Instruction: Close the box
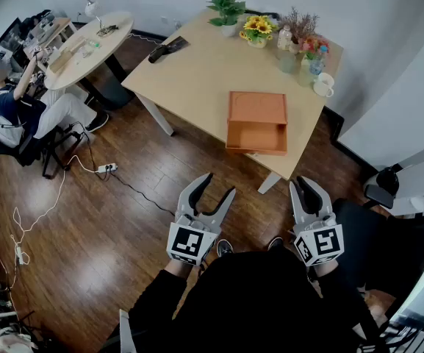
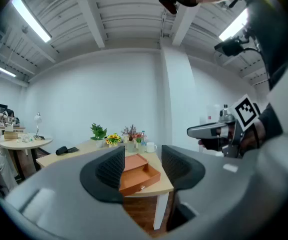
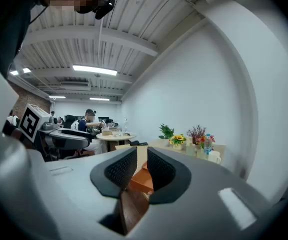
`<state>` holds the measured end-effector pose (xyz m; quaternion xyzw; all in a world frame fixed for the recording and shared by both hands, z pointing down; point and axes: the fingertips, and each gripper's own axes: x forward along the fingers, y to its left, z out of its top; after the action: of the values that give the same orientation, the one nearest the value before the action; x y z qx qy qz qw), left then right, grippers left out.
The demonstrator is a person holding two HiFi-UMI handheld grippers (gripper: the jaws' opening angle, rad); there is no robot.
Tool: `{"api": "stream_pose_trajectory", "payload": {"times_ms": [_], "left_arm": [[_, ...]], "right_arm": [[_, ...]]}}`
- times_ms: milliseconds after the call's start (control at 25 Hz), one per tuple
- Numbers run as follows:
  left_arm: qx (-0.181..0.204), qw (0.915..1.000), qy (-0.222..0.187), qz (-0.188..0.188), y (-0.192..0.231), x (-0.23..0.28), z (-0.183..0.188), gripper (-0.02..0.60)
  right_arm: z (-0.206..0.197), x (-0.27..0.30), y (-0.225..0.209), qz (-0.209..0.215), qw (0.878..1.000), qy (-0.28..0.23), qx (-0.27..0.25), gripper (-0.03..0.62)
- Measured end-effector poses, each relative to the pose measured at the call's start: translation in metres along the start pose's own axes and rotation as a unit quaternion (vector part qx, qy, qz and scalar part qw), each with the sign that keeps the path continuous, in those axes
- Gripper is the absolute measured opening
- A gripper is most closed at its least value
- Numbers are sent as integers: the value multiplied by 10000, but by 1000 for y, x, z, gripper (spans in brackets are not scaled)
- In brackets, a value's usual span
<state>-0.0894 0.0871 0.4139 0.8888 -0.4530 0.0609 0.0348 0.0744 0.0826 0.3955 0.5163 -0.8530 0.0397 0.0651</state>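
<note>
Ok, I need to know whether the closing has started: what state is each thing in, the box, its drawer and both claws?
orange box: on the table near its edge, untouched.
drawer: pulled out, looks empty.
left claw: open, empty, over the floor short of the table.
right claw: nearly shut, empty, also short of the table.
white mug: upright at the far corner.

A light wooden rectangular table [image 1: 197, 72] stands on a dark wooden floor [image 1: 87, 219]. An orange box with an open drawer [image 1: 256, 122] lies near its front edge. Along the far side stand a green potted plant [image 1: 227, 11], a pot of sunflowers [image 1: 259, 30] and a white mug [image 1: 323, 85].
</note>
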Motion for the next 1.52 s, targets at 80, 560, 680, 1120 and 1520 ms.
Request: {"api": "stream_pose_trajectory", "payload": {"times_ms": [80,560,680,1120,1520], "left_arm": [[75,9998,162,27,23,5,-15,215],[-159,9890,1452,-220,68,123,-117,216],[-109,9849,1728,-89,80,153,-133,218],[-95,9545,2981,-68,111,185,-220,316],[456,9405,3277,-776,115,206,-245,195]], "right_arm": [[-13,15,-3,-97,9998,161,-62,66],[-137,113,-82,283,9877,1495,-365,204],[-168,140,-103,525,9824,1757,-343,222],[-247,177,-118,1259,9523,2730,-526,313],[-262,191,-118,774,9414,3126,-1004,192]]}}
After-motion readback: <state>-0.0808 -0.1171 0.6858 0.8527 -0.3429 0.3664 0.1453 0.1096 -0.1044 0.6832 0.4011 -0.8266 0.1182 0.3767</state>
